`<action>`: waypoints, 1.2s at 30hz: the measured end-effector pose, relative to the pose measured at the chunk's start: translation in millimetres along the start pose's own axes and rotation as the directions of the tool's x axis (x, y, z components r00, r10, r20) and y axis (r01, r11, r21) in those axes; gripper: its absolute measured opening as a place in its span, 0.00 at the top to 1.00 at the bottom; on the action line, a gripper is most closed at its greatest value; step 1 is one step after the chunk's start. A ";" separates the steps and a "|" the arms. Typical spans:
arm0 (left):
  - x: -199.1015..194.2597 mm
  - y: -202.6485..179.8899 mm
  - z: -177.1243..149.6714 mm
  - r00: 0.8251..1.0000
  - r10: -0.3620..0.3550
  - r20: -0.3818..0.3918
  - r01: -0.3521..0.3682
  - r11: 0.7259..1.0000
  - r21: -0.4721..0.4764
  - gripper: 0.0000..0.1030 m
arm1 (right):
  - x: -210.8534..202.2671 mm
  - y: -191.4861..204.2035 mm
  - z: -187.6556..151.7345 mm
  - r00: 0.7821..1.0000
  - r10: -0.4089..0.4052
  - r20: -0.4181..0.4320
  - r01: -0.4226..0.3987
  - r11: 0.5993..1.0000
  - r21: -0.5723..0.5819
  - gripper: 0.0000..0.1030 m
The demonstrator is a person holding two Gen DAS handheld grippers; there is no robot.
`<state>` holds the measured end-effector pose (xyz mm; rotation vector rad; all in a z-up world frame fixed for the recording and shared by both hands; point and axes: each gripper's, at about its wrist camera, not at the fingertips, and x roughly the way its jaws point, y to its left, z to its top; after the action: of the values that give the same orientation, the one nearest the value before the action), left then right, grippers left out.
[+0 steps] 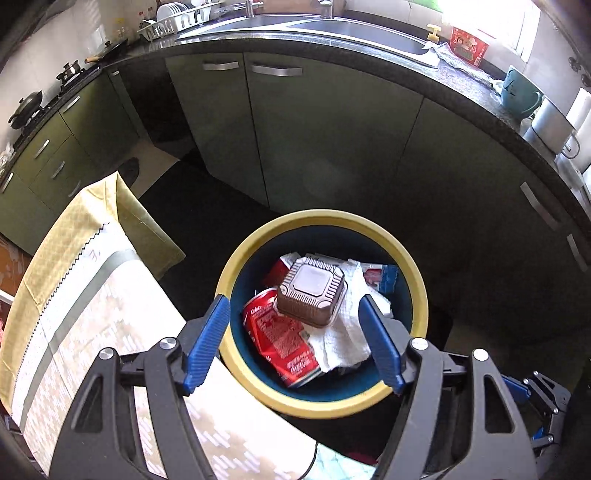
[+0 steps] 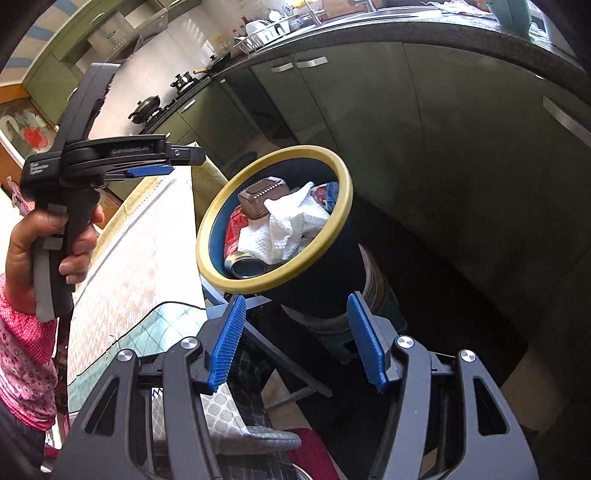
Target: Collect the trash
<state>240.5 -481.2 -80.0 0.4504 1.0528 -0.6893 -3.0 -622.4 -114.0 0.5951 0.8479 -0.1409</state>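
A dark blue trash bin with a yellow rim (image 1: 258,384) (image 2: 218,206) stands on the floor beside the table. In it lie a brown foil tray (image 1: 312,291) (image 2: 260,201), a crushed red Coca-Cola can (image 1: 280,339) (image 2: 245,264), crumpled white paper towel (image 1: 343,336) (image 2: 284,230) and a red and blue wrapper (image 1: 380,275). My left gripper (image 1: 295,347) is open and empty right above the bin; it also shows in the right wrist view (image 2: 155,170), above the table edge. My right gripper (image 2: 295,343) is open and empty, below the bin's rim.
A table with a patterned yellow-edged cloth (image 1: 92,295) (image 2: 147,258) lies left of the bin. Green cabinets (image 1: 295,129) under a dark counter (image 1: 461,92) curve behind it, with a sink (image 1: 351,26), dish rack (image 1: 181,18), teal mug (image 1: 519,94) and pans (image 1: 26,107).
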 end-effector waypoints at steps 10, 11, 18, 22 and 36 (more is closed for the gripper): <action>-73.3 47.0 -102.0 0.990 -0.023 0.136 0.036 0.995 -0.096 0.21 | 6.5 29.3 -4.1 1.000 0.026 -0.013 -0.027 0.999 -0.046 0.44; -80.5 54.8 -115.3 0.989 -0.009 0.150 0.027 0.992 -0.120 0.19 | 7.3 34.0 -4.9 0.999 0.030 -0.016 -0.031 0.998 -0.055 0.44; -136.4 118.4 -218.4 0.957 0.170 0.236 -0.084 0.938 -0.336 0.11 | 13.0 77.4 -12.3 0.996 0.084 -0.039 -0.088 0.987 -0.137 0.43; -167.7 146.2 -273.8 0.922 0.301 0.244 -0.169 0.879 -0.446 0.09 | 13.9 112.4 -19.3 0.992 0.118 -0.040 -0.124 0.969 -0.214 0.42; -244.7 157.9 -388.7 0.845 0.470 0.256 -0.226 0.748 -0.624 0.07 | -39.8 204.4 -56.8 0.986 0.098 0.138 -0.020 0.876 -0.482 0.11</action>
<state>27.8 -47.8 -27.0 -0.0331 0.6981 -0.0781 3.8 -426.4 -24.0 0.1377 0.6738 0.0796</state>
